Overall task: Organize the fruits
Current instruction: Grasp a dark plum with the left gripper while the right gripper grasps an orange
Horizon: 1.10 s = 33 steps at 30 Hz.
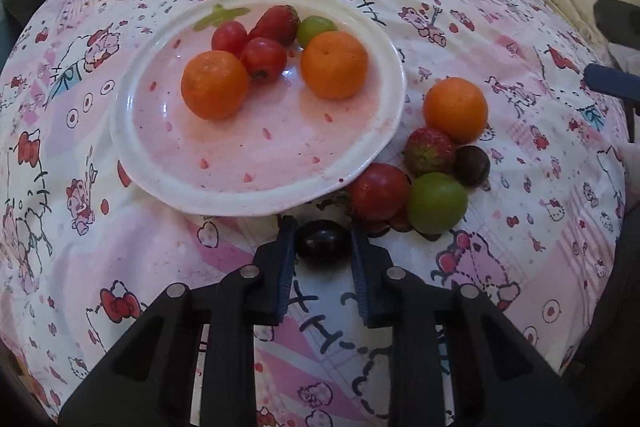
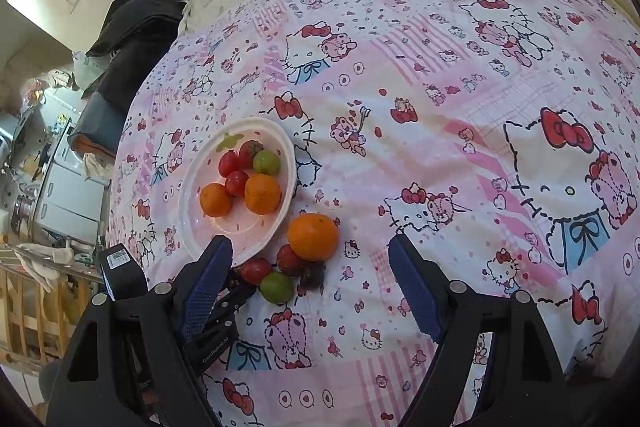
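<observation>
The left gripper (image 1: pixel 323 227) is closed on a dark grape (image 1: pixel 322 242), one pad on each side of it, and the grape lies on the bed sheet (image 1: pixel 160 267) just near of the white plate (image 1: pixel 256 195).

On the plate there are six fruits: two oranges, one at the left (image 1: pixel 215 84) and one at the right (image 1: pixel 334 64), two small red tomatoes (image 1: pixel 263 59) between them and a little farther, one strawberry (image 1: pixel 278 23) at the far side, and one green grape (image 1: pixel 316 29) to the right of it.

To the right of the plate, on the sheet, a second group lies close together, with five fruits that I can count well: one orange (image 1: pixel 456 109), one strawberry (image 1: pixel 429 151), one dark grape (image 1: pixel 472 165), one red tomato (image 1: pixel 379 191) and one green fruit (image 1: pixel 437 203). Something dark red shows under the last two, but I cannot tell what it is.

The right gripper (image 2: pixel 310 251) hangs over this group with its jaws wide apart and nothing between the pads.
</observation>
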### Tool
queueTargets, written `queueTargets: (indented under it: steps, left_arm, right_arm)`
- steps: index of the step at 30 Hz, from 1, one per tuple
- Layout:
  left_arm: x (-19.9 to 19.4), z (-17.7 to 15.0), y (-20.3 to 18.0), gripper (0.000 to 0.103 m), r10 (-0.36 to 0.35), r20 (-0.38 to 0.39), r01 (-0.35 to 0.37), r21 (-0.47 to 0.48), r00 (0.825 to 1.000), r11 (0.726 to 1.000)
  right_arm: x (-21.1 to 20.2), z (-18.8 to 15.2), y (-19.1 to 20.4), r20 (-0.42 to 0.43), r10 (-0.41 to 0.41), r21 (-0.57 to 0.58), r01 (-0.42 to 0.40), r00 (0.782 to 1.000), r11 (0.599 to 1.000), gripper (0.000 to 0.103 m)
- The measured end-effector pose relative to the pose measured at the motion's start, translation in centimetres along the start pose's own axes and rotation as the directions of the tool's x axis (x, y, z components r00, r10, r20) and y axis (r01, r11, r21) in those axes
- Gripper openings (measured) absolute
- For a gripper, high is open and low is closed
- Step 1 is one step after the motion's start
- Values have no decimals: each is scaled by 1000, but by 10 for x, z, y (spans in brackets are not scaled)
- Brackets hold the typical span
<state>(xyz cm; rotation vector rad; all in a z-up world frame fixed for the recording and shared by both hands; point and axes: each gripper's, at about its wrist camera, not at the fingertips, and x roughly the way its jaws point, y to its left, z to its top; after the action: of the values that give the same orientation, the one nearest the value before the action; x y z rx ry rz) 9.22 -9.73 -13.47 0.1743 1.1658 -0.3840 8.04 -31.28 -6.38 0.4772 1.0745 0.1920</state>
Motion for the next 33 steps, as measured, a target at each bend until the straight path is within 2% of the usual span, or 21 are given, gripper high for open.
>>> queueTargets:
  steps: [10,16,20,24,29,33]
  left_arm:
    - [-17,-13,5,21,-3,9,3,-41,1000,999]
    - [-32,-22,14,21,1,9,0,-112,1000,994]
    - [-65,-21,24,21,-6,63,18,-180,998,983]
    - [-107,-15,33,21,10,136,18,-204,991,979]
    - [-138,-18,55,21,50,164,-4,-268,985,963]
    - [-138,-19,68,21,62,173,-2,-323,983,946]
  right_arm:
    - [2,-2,4,-3,-6,-16,6,1000,1000,83]
    - [4,-3,4,-10,-19,-22,18,1000,1000,83]
    - [4,-3,1,-13,-19,-6,19,1000,1000,83]
    - [4,-1,-8,-22,10,42,-9,1000,999,83]
    - [25,8,-35,-102,59,195,-38,993,980,82]
    - [51,13,-34,-179,50,198,-14,983,980,74]
